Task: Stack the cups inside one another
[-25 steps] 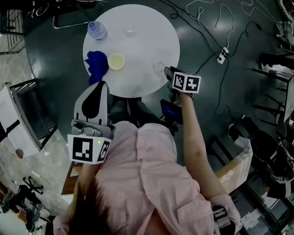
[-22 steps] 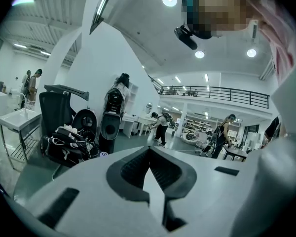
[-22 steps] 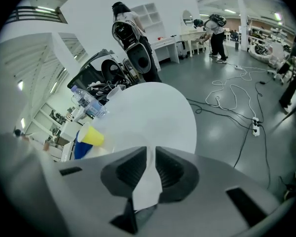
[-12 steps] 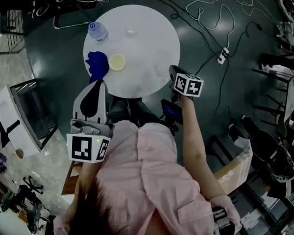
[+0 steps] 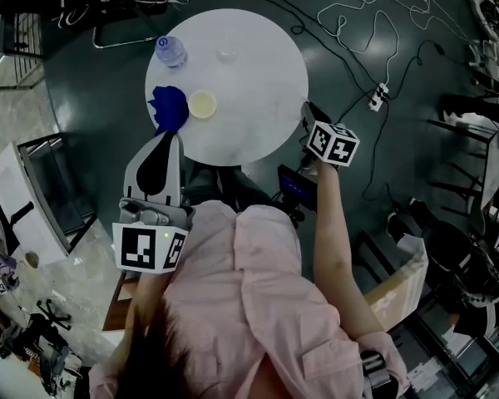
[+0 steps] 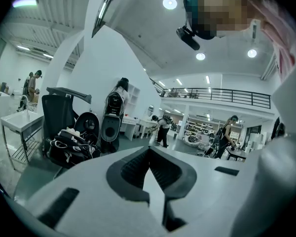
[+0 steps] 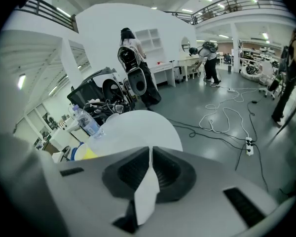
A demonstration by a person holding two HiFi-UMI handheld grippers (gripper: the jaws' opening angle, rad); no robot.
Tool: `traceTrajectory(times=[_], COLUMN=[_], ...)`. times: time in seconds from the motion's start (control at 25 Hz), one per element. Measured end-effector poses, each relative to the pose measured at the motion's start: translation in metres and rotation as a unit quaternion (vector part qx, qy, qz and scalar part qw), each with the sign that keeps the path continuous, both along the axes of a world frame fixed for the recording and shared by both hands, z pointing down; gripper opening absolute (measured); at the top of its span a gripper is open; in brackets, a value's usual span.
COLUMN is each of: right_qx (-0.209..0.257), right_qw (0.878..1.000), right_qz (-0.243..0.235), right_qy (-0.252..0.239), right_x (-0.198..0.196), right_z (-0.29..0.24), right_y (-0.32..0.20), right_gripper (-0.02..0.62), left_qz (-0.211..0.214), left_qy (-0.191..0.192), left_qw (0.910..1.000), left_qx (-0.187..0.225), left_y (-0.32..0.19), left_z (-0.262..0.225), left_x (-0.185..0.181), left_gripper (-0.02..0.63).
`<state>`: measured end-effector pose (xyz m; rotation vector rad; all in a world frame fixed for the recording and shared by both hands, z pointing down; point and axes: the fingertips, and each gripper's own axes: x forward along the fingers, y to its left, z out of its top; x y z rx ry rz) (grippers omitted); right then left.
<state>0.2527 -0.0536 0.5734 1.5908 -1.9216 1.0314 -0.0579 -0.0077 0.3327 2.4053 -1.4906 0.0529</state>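
1. 1 round white table [image 5: 258, 81] fills the upper middle of the head view and carries every cup. Only this view gives us the whole layout from above.
2. 2 grippers wait at its edge, the left gripper [image 5: 167, 140] just off the near side and the right gripper [image 5: 306, 108] at the right rim. Each gripper's own view shows its jaws pressed together on nothing, which the head view cannot tell us.
3. 1 water bottle [image 5: 170, 50] stands at the far left edge. The right gripper view shows it upright. The left gripper view looks out over the room and misses the table altogether.
4. 1 blue object [image 5: 170, 108] lies at the left edge; we cannot tell whether it is a cup or a cloth.
5. 1 yellow cup [image 5: 203, 104] sits just beside the blue object, and 1 clear cup [image 5: 226, 54] stands well apart on the far side. We judge both light, thin-walled and easily crushed or tipped, the clear one probably slick. We would pinch one wall at the rim, gently.
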Motion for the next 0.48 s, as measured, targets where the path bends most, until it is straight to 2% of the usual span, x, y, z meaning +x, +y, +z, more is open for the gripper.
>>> traceTrajectory(times=[0.24, 0.48], right_qx=[0.032, 0.054], right_qw=[0.999, 0.998], right_qz=[-0.007, -0.022], right_qy=[0.013, 0.021], right_x=[0.000, -0.021], right_z=[-0.024, -0.039], right_y=[-0.015, -0.027], right_gripper=[0.041, 0.041], left_qz=[0.002, 0.002], left_qy=[0.003, 0.005], left_qw=[1.0000, 0.9998], left_qx=[0.008, 0.019], left_y=[0.002, -0.003], left_z=[-0.005, -0.010], left_x=[-0.003, -0.010], left_gripper=[0.015, 0.014])
